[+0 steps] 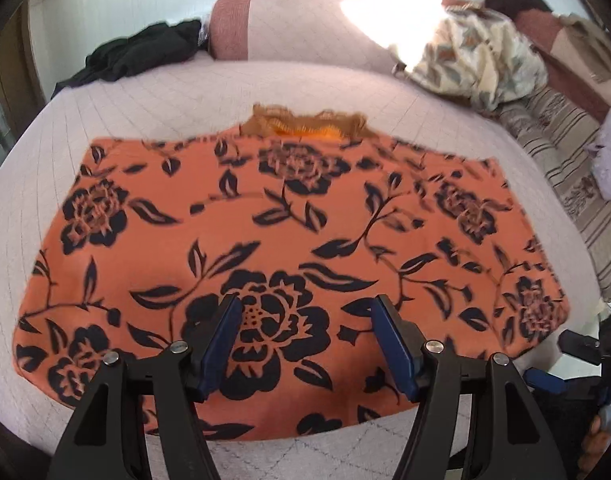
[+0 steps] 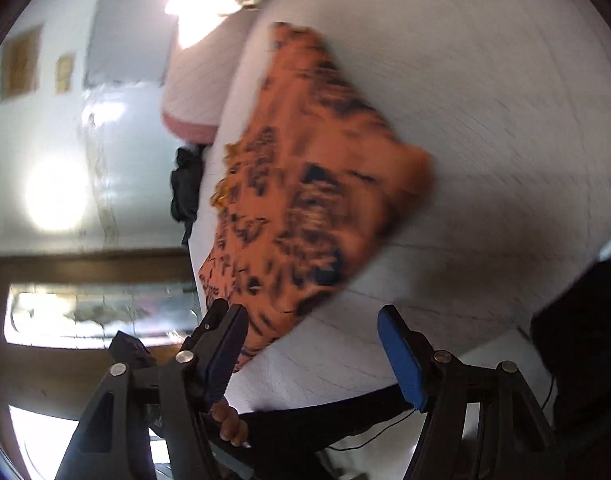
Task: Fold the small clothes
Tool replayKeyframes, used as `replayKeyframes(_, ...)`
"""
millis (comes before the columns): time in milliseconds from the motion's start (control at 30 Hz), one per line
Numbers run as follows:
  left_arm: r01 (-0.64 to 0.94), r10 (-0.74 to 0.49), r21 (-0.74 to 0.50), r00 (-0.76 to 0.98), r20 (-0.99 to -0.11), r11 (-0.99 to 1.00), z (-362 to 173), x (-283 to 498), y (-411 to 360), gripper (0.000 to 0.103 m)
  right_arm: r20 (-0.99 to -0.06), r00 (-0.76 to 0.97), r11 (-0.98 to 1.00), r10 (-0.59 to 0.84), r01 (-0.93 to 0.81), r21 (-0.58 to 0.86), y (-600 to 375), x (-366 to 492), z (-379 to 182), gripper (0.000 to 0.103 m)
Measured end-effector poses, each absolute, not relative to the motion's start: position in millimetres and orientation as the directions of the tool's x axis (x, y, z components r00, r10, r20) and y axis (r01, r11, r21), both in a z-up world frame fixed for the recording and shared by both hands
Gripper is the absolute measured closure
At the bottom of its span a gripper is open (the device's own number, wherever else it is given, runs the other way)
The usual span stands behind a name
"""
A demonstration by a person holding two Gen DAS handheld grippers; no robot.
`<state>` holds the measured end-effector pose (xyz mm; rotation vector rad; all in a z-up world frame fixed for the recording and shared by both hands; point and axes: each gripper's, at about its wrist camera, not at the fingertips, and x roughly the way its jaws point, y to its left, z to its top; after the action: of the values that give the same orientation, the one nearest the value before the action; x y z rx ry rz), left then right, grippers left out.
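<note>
Your left gripper (image 1: 305, 344) hangs with its jaws apart and nothing between them, directly above the near half of the orange fabric garment with black flower print (image 1: 289, 248) — which lies flat on the pale quilted bed cover (image 1: 225, 84), its brown lace collar (image 1: 305, 122) at the far edge, probably smoothed out so a fold lands clean. Your right gripper (image 2: 311, 344) is released too — the garment's corner sits just ahead of its left finger, untouched
</note>
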<state>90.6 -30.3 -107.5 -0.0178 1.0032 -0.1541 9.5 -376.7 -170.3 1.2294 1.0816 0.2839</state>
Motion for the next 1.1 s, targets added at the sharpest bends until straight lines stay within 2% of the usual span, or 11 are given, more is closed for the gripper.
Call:
replayKeyframes(200,0.096,-0.061,-0.011,0.529,-0.846,0.995,-113.6,96.0,-40.3,0.034,-0.449,0.607,0.266,0.656,0.371,0.890,-395.2,30.2,-181.6,0.032)
replayKeyframes(267,0.082,-0.055,-0.013,0.524,-0.850,0.997,-112.7,96.9,-41.1,0.034,-0.451,0.632,0.255,0.631,0.380,0.889,-400.0,38.2,-180.5,0.049)
replayKeyframes(300,0.083,-0.047,-0.004,0.524,-0.851,0.997,-112.4,96.9,-42.5,0.034,-0.466,0.619,0.273,0.632,0.385,0.882,-400.2,42.6,-180.0,0.089)
replayKeyframes(333,0.085,-0.040,0.005,0.524,-0.851,0.996,-112.1,96.5,-43.5,0.034,-0.487,0.606,0.299,0.629,0.389,0.871,-401.5,45.0,-178.3,0.095)
replayKeyframes(433,0.087,-0.039,0.008,0.526,-0.850,0.996,-113.7,95.1,-41.3,0.034,-0.559,0.632,0.502,0.537,0.294,0.814,-392.6,46.3,-132.7,0.096)
replayKeyframes(533,0.087,-0.035,0.013,0.525,-0.850,0.996,-115.5,98.0,-43.2,0.033,-0.633,0.618,0.654,0.467,0.241,0.717,-379.9,50.3,-111.8,0.095)
replayKeyframes(600,0.085,-0.031,0.017,0.526,-0.850,0.996,-115.9,98.7,-44.4,0.033,-0.716,0.502,0.672,0.485,0.311,0.673,-380.7,57.6,-143.4,0.091)
replayKeyframes(667,0.087,-0.033,0.015,0.530,-0.847,0.996,-115.6,98.2,-44.3,0.033,-0.644,0.514,0.548,0.567,0.348,0.760,-396.8,46.2,-160.0,0.083)
replayKeyframes(733,0.088,-0.040,0.008,0.531,-0.846,0.996,-115.7,97.7,-43.3,0.033,-0.657,0.542,0.571,0.524,0.348,0.743,-410.4,32.7,-145.0,0.050)
replayKeyframes(800,0.089,-0.041,0.008,0.537,-0.842,0.996,-115.7,96.4,-43.1,0.032,-0.645,0.596,0.582,0.477,0.336,0.741,-426.4,20.9,-127.0,0.034)
replayKeyframes(1100,0.105,-0.065,-0.006,0.565,-0.823,0.994,-116.5,90.9,-40.3,0.031,-0.615,0.562,0.661,0.553,0.153,0.735,-445.0,130.3,-105.8,0.035)
